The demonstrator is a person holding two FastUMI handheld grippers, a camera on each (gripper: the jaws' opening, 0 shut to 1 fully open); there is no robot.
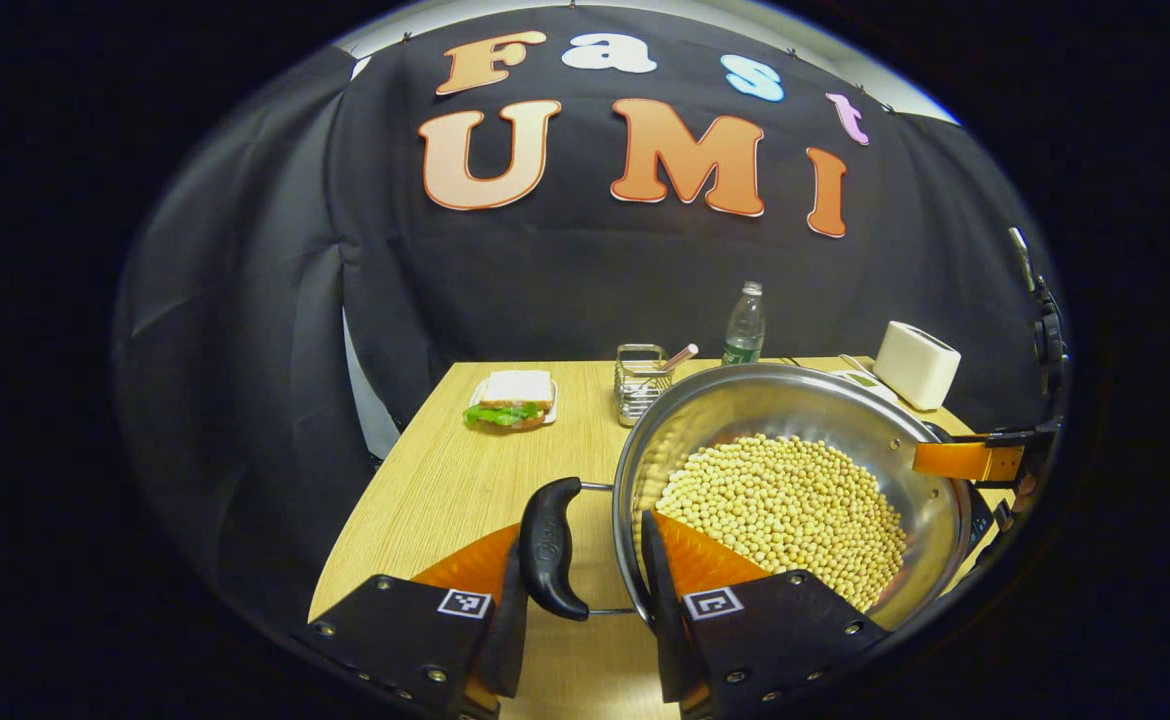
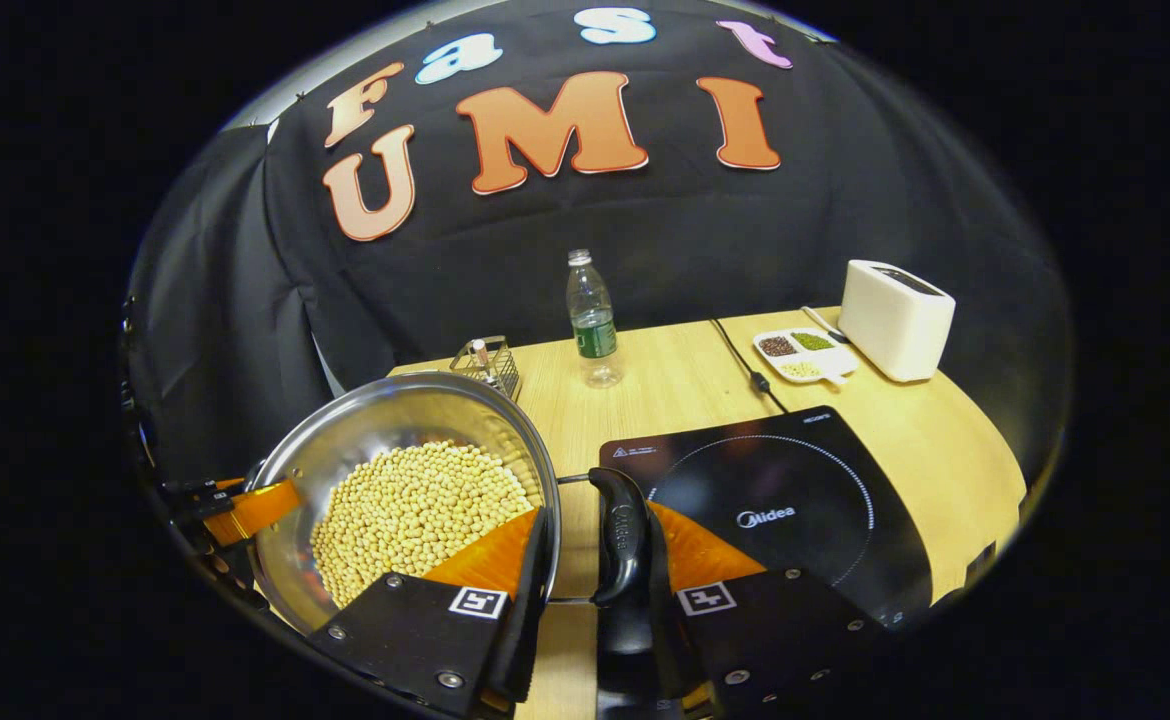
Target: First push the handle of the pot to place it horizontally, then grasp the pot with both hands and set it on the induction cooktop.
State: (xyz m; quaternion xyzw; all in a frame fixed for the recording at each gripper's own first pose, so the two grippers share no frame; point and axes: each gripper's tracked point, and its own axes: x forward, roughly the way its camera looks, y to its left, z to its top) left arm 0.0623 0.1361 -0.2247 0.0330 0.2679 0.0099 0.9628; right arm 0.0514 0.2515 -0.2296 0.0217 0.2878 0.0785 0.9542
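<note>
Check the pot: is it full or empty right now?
Partly full. The pot holds a heap of yellow beans covering its bottom, well below the rim; the right gripper view shows the same heap.

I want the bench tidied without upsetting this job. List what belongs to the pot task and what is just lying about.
Belongs to the job:
pot of beans, with its black handles
induction cooktop
left gripper
right gripper

Just lying about:
sandwich
wire caddy
water bottle
toaster
divided dish
table itself only carries them
</note>
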